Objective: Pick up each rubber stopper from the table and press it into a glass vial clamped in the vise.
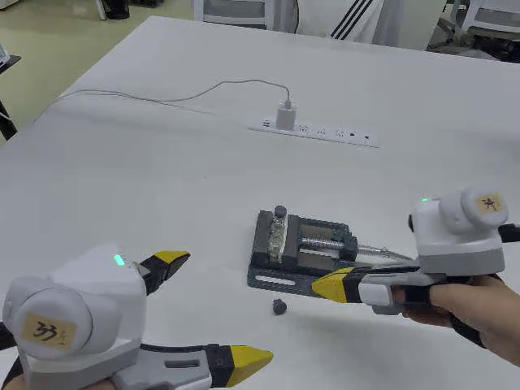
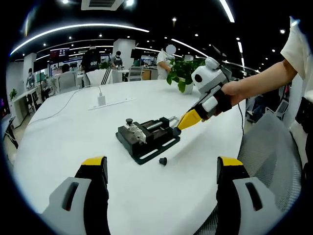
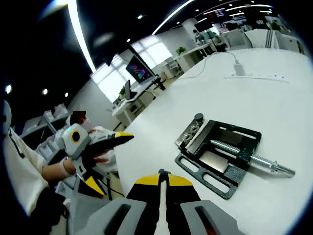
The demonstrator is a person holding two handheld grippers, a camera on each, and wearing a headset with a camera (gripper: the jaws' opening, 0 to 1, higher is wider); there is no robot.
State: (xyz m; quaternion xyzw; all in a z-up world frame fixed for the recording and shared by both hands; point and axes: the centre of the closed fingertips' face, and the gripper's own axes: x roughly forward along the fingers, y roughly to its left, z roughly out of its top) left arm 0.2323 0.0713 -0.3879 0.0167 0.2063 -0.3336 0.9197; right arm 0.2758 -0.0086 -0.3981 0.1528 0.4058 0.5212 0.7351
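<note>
1. Left tool (image 1: 210, 310): located at the lower left of the head view, above the tabletop (image 1: 162, 179). The two yellow-tipped jaws are spread wide and nothing is between them. In the left gripper view the jaws frame the vise and the loose stopper, which lie well ahead of the tips.

2. Right tool (image 1: 331, 286): held by a hand (image 1: 479, 305) at the right side of the head view. The jaws are closed together, with only a thin seam between the yellow tips in the right gripper view. No object is seen in the grip. The tip points toward the vise and lies close to its screw end; contact with the vise cannot be determined.

3. Vise (image 1: 313, 244): a dark bench vise standing on the tabletop, with its screw extending to the right in the head view. A clear glass vial (image 1: 279, 237) is clamped upright between the vise jaws. A dark seated stopper (image 1: 280, 211) sits in the top of the vial.

4. Loose stopper (image 1: 279, 306): a small dark piece lying on the tabletop just in front of the vise base, apart from it and near the tip of the right tool.

5. Background items: a white power strip (image 1: 325, 132) lies farther back on the tabletop. A charger (image 1: 286, 115) is plugged into it, and a cable (image 1: 162, 100) runs from the charger to the left.
</note>
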